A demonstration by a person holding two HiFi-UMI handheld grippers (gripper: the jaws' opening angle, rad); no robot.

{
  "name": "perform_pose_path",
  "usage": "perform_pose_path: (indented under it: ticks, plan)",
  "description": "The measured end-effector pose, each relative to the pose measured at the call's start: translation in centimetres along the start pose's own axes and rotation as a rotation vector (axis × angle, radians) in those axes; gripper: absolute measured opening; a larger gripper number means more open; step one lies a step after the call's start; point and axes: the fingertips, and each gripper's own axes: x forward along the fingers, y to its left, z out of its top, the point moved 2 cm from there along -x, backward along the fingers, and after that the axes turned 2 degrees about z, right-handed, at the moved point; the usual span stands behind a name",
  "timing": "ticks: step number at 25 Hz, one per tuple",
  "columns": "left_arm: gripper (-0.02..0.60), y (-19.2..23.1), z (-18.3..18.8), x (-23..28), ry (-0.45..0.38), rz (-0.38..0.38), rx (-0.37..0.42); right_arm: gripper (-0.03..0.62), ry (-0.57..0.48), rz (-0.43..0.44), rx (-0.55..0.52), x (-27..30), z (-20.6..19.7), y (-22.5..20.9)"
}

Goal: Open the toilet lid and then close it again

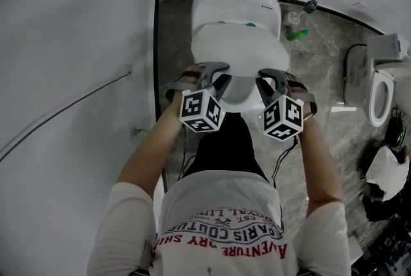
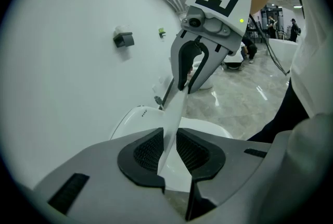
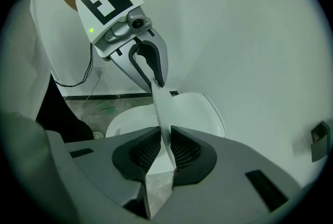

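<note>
The white toilet (image 1: 234,2) stands against the wall, straight ahead of me. Its lid (image 1: 237,50) is tilted partway up over the bowl, and both grippers hold its front edge. My left gripper (image 1: 217,87) is shut on the lid's left front corner and my right gripper (image 1: 266,90) on its right front corner. In the left gripper view the thin lid edge (image 2: 174,124) runs from between my left gripper's (image 2: 171,152) pads across to the right gripper (image 2: 190,85). In the right gripper view the lid (image 3: 162,113) sits clamped in my right gripper (image 3: 162,152), with the seat (image 3: 195,113) below it.
A white wall lies close on the left, with a small dark fixture (image 2: 124,39) on it. A second toilet (image 1: 382,92) stands at the right on the marble floor (image 1: 321,88). A green item (image 1: 297,34) lies beside the toilet. Cables trail near my legs.
</note>
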Motion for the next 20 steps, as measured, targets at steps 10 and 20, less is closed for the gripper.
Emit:
perform_pose_path:
  ticks: [10,20]
  plan:
    - [0.092,-6.5,-2.5,0.5,-0.008,-0.022,0.085,0.037,0.056,-0.036,-0.067,1.8,-2.6,6.6]
    - [0.12,-12.8,-5.6,2.0,0.02,-0.066,0.005,0.057,0.084,-0.021,-0.079,4.7,-5.6,12.8]
